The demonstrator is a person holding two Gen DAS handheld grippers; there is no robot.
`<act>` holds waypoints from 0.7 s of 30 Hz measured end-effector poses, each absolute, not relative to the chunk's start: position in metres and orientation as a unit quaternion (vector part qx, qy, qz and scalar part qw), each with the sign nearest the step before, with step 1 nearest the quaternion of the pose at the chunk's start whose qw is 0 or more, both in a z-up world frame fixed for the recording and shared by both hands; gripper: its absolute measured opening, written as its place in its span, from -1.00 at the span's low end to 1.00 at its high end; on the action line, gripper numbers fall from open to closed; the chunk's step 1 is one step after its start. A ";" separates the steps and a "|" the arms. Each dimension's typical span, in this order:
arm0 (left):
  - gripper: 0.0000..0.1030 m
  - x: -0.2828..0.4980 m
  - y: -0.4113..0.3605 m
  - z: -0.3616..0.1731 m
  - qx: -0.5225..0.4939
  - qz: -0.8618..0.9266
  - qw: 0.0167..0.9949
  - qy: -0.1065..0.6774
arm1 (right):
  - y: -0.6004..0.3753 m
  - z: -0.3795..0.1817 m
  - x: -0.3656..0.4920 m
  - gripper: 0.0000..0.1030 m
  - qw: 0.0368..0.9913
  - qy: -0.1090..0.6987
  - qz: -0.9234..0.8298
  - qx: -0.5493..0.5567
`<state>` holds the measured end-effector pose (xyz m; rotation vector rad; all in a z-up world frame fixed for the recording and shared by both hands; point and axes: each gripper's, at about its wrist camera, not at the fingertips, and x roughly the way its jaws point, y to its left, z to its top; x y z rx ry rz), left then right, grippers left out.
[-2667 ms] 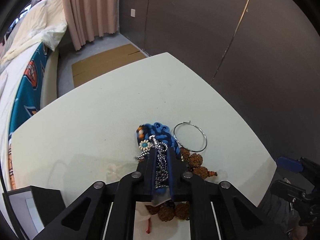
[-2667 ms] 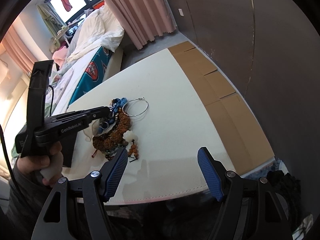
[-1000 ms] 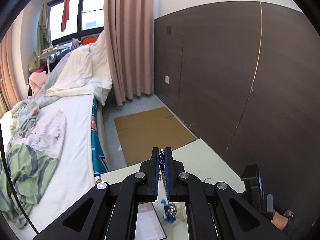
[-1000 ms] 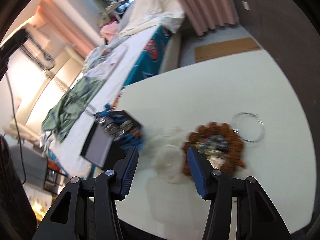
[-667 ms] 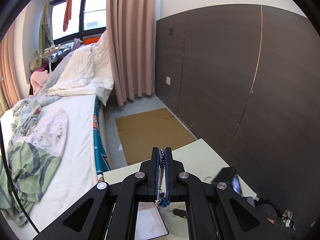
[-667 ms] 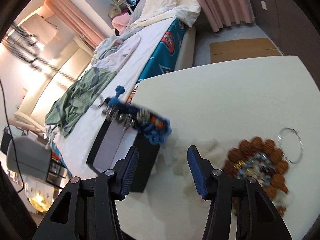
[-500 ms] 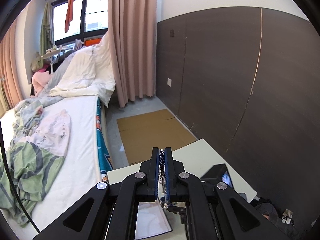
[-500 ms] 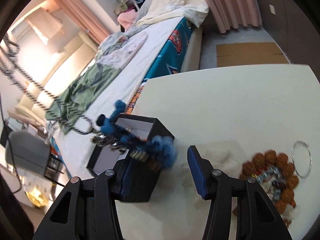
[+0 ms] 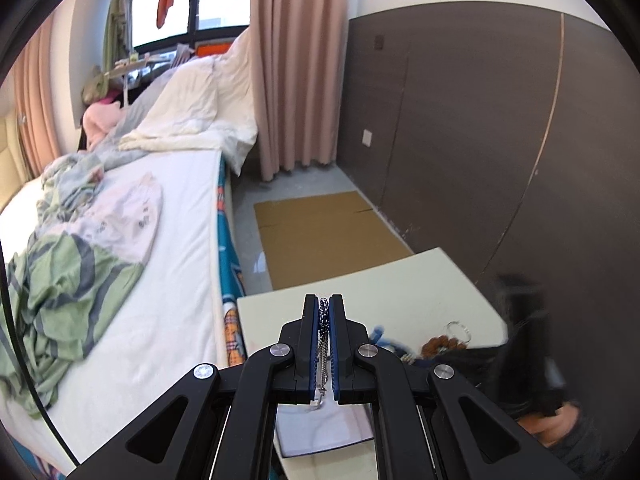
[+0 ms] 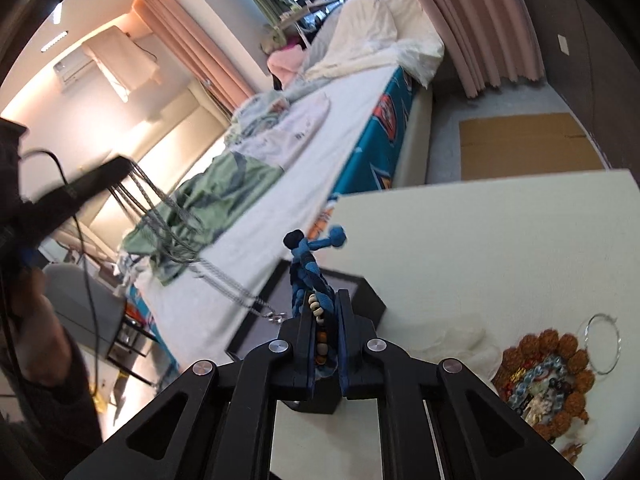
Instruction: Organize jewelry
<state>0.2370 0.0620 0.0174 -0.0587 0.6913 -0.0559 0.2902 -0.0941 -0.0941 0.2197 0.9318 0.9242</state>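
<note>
Black hand-held gripper [image 9: 324,312], blue pads, silver screws.

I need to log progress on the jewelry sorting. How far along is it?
Early stage. Nothing shows as stored yet in the black box. In hand: the left tongs are shut on a silver chain, and the right tongs are shut on a blue braided bracelet joined to it. Left on the table: the brown bead bracelet, the wire hoop and other pieces.

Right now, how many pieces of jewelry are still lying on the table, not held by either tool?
2 that I can make out: a brown bead bracelet near the table's right edge, and a thin wire hoop touching it. The pale clump beside them and the bracelet's centre may hide more.
</note>
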 end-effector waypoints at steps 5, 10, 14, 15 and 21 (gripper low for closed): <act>-0.92 0.231 0.073 0.017 -0.042 -0.025 0.939 0.340 | -0.089 -0.081 0.289 -0.81 0.787 0.427 0.434 0.100; -0.91 0.233 0.072 0.017 -0.053 -0.041 0.938 0.340 | -0.086 -0.080 0.288 -0.81 0.788 0.428 0.431 0.105; -0.89 0.241 0.081 0.006 -0.079 -0.036 0.929 0.359 | -0.084 -0.081 0.288 -0.81 0.788 0.435 0.423 0.104; -0.84 0.243 0.084 0.003 -0.090 -0.037 0.925 0.367 | -0.083 -0.082 0.288 -0.81 0.787 0.438 0.422 0.104; 0.48 0.230 0.104 -0.002 -0.126 -0.018 0.925 0.359 | -0.072 -0.080 0.289 -0.81 0.779 0.442 0.433 0.105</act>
